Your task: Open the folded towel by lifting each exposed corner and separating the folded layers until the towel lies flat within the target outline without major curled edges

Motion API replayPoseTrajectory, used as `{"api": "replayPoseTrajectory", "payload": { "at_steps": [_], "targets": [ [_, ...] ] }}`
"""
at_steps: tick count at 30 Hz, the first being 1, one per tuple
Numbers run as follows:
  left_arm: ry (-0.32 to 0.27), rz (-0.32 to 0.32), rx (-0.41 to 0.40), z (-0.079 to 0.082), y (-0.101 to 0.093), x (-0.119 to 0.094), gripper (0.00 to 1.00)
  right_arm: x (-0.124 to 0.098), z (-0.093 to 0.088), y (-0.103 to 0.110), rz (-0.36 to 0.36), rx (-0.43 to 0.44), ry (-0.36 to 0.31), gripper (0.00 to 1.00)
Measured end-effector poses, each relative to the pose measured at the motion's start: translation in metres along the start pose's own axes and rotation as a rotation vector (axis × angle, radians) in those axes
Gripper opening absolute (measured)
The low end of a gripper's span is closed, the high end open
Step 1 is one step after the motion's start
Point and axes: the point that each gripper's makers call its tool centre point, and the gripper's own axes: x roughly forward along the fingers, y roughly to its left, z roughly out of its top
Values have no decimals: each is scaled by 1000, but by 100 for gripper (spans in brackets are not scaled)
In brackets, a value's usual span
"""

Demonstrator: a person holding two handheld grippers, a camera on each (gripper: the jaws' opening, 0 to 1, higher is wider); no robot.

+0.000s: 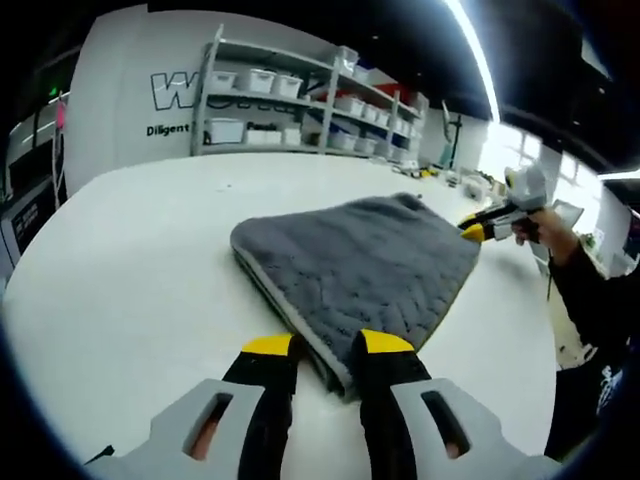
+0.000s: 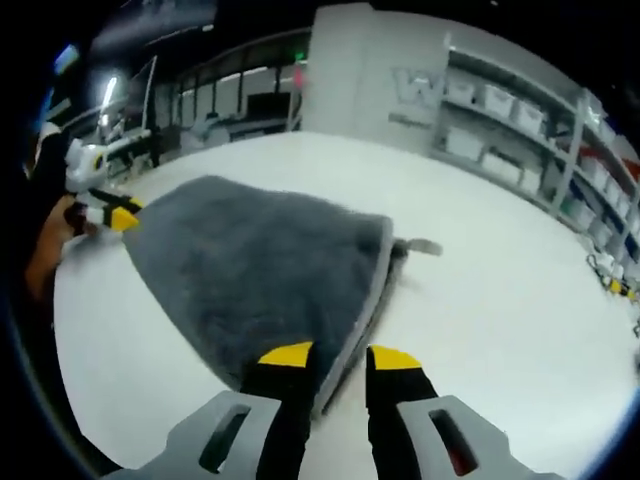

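A grey folded towel [image 1: 360, 265] lies on the round white table [image 1: 150, 270], its layered edge facing me. In the left gripper view my left gripper [image 1: 328, 345] is shut on the towel's near corner, which sits pinched between the yellow-tipped jaws. At the towel's far right corner is my right gripper [image 1: 478, 228], held by a person's hand. In the right gripper view the towel [image 2: 250, 265] spreads ahead, and my right gripper [image 2: 338, 355] grips its near edge between both jaws. My left gripper [image 2: 112, 215] holds the far left corner there. A small tag [image 2: 420, 246] sticks out at the towel's right.
Shelving with white bins [image 1: 290, 100] stands behind the table, also seen as shelving [image 2: 520, 130]. The person's sleeve [image 1: 600, 300] is at the table's right edge. Small items [image 1: 450, 180] lie at the far rim. Bare tabletop [image 2: 500, 300] surrounds the towel.
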Motion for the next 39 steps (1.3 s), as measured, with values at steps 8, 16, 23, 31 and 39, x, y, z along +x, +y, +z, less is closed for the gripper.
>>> {"api": "replayPoseTrajectory", "payload": {
  "at_steps": [8, 16, 23, 31, 39],
  "targets": [
    [4, -27, 63, -2, -8, 0, 12, 5, -2, 4, 51, 51, 27, 5],
    [30, -55, 84, -4, -14, -2, 10, 13, 1, 5, 23, -96, 142, 2],
    [44, -90, 100, -10, -29, -6, 8, 28, 7, 0, 5, -171, 214, 1],
    [50, -101, 160, -17, -50, -12, 7, 47, 18, -9, 29, -196, 280, 0],
    [36, -140, 176, -24, -77, -16, 7, 70, 34, -13, 28, -279, 291, 0]
  ]
}}
